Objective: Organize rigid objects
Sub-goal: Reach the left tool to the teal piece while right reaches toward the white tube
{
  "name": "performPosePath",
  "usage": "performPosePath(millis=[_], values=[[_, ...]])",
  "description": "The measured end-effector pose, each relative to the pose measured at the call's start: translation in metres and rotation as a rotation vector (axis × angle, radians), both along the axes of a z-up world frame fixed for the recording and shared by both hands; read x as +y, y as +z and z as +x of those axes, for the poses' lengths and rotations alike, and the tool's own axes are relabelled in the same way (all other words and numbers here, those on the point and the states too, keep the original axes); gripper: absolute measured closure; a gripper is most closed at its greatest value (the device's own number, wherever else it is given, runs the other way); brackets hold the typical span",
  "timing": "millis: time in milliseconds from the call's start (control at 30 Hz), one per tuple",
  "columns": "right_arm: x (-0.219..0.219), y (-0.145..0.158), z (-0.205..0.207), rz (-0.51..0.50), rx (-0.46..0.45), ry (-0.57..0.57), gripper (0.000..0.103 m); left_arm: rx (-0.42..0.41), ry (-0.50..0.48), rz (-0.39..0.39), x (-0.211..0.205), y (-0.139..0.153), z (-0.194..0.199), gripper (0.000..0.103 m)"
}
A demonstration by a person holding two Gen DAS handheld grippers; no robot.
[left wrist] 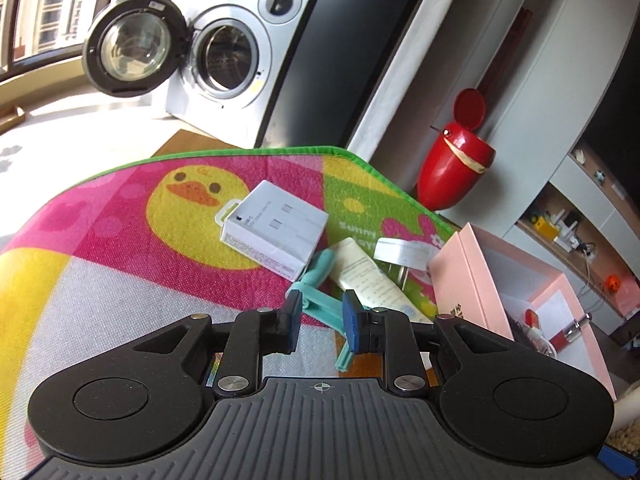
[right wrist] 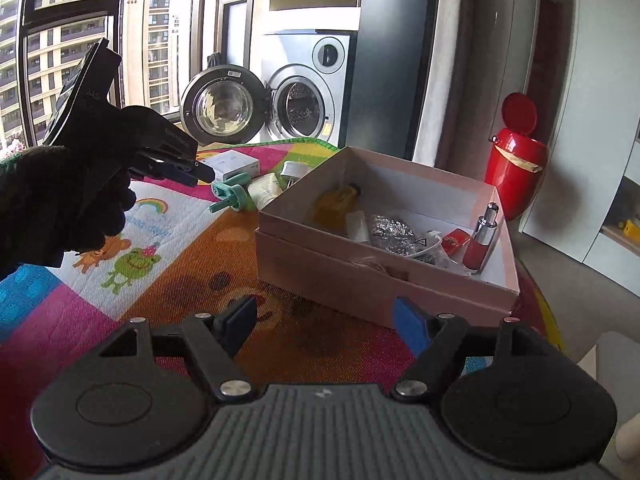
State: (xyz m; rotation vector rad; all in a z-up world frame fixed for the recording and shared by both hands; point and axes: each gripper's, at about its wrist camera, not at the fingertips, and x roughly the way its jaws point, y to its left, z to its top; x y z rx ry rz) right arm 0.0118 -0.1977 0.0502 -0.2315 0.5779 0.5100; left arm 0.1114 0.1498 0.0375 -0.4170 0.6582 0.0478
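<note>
Teal plastic, thin and stiff, the little handled tool is lying on the colourful mat beside the white carton, the tube and the plug, near the pink box. It is looking light and likely slippery, so pinching its straight shank seems best. The left hand-held gripper is hovering clenched and empty just above it; the right hand-held gripper is standing released, holding nothing.

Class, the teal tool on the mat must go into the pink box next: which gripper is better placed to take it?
Left. The left gripper hangs right over the teal tool; the right gripper faces the pink box.
</note>
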Motion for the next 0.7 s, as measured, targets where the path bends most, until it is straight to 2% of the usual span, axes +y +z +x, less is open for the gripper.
performPosePath(millis=[233, 400, 533, 600, 700], values=[[0.017, 0.021, 0.014, 0.054, 0.022, 0.026, 0.027, -0.031, -0.080, 0.084, -0.021, -0.001, -0.004, 0.079], [0.048, 0.059, 0.060, 0.121, 0.109, 0.056, 0.027, -0.047, -0.073, 0.130, -0.011, -0.016, -0.037, 0.079], [0.093, 0.079, 0.119, 0.121, 0.182, 0.051, 0.027, -0.094, -0.048, 0.088, 0.005, -0.023, -0.056, 0.079], [0.118, 0.078, 0.153, 0.113, 0.242, 0.019, 0.027, -0.121, -0.048, 0.062, 0.011, -0.024, -0.060, 0.079], [0.150, 0.064, 0.193, 0.075, 0.285, -0.052, 0.028, -0.152, -0.066, 0.014, 0.016, -0.026, -0.063, 0.079]])
